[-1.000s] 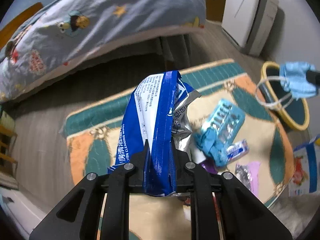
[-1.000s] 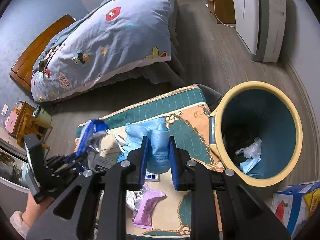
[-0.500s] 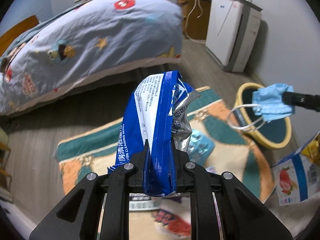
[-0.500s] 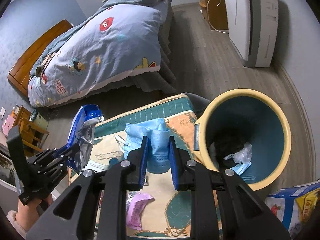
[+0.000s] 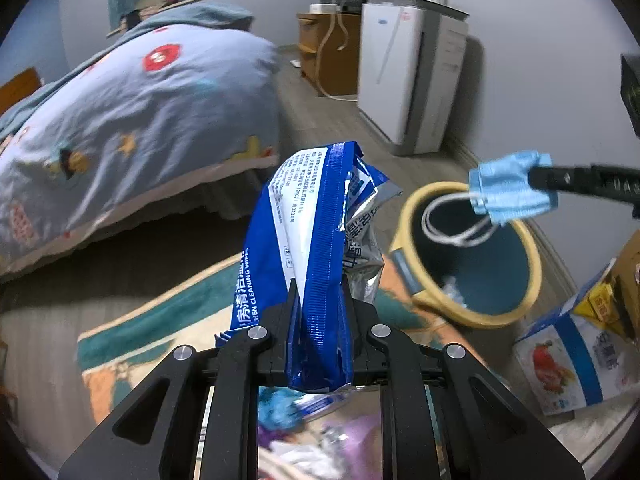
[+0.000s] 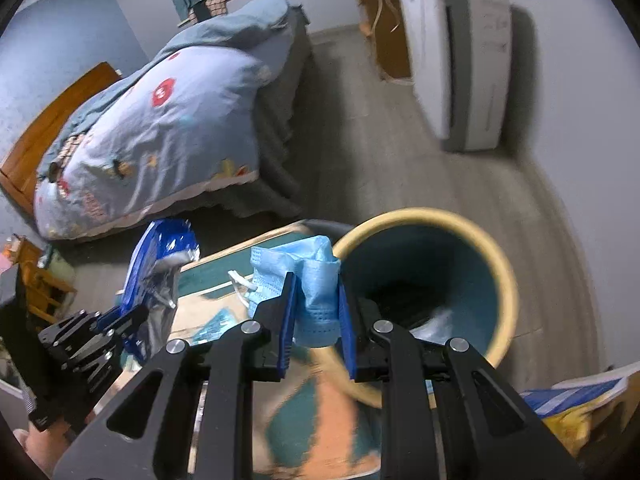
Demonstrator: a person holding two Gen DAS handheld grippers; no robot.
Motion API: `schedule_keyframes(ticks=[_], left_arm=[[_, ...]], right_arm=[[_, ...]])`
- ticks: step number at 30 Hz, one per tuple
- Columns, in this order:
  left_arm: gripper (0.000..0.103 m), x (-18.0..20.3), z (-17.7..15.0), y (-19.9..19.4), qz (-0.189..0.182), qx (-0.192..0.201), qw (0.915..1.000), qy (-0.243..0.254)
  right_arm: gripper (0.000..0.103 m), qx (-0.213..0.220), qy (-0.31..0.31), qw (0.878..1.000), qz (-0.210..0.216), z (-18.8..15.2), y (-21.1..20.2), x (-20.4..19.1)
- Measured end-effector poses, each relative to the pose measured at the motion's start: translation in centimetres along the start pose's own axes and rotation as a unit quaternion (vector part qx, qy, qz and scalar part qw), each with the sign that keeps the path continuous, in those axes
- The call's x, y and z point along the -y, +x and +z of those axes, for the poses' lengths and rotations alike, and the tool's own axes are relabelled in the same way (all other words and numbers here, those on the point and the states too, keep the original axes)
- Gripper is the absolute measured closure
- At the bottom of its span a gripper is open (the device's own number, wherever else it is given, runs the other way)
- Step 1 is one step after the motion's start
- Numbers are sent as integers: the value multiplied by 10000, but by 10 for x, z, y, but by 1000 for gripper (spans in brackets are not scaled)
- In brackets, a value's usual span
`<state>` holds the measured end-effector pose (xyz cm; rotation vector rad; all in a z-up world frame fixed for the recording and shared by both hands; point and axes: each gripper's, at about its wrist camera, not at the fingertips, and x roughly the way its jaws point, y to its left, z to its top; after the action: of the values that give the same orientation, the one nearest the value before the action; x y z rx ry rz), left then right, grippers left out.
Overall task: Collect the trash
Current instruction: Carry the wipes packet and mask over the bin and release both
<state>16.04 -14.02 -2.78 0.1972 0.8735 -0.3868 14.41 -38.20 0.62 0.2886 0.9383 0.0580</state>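
Observation:
My left gripper (image 5: 318,304) is shut on a blue and white wipes wrapper (image 5: 308,248) with silver foil inside, which stands up above the jaws. My right gripper (image 6: 316,296) is shut on a crumpled light blue face mask (image 6: 308,272). From the left wrist the same mask (image 5: 510,186) hangs over the rim of a yellow bin (image 5: 408,216) with a teal inside, its white loops dangling. In the right wrist view the bin (image 6: 508,280) lies just right of my fingers, and the wrapper (image 6: 160,264) shows at the left. Some trash lies in the bin's bottom.
A patterned teal and orange rug (image 5: 132,332) lies on the wood floor with blurred litter (image 5: 320,432) below my left jaws. A bed with a blue quilt (image 5: 120,120) is behind. A white appliance (image 5: 408,80) stands by the wall, a printed carton (image 5: 568,364) at right.
Both grippers have risen and moved right toward the bin, still gripping wrapper and mask. The mask now hangs at the bin's rim; the rug litter has slid down out of sight.

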Motion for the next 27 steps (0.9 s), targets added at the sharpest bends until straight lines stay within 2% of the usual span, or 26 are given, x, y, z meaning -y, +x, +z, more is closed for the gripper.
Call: schedule_keyframes(ticks=[6, 14, 23, 27], left_arm=[[85, 36, 9, 18, -201, -57, 9995, 232], [85, 90, 14, 44, -454, -185, 9968, 628], [85, 135, 5, 76, -663, -449, 9929, 878], [84, 141, 3, 86, -662, -485, 9925, 904]], right_arm=[[84, 26, 262, 9991, -339, 8, -1, 45], [83, -255, 794, 9940, -708, -1, 20, 100], [83, -501, 1070, 9883, -965, -11, 41, 126], [82, -414, 1045, 9887, -995, -9, 41, 123]])
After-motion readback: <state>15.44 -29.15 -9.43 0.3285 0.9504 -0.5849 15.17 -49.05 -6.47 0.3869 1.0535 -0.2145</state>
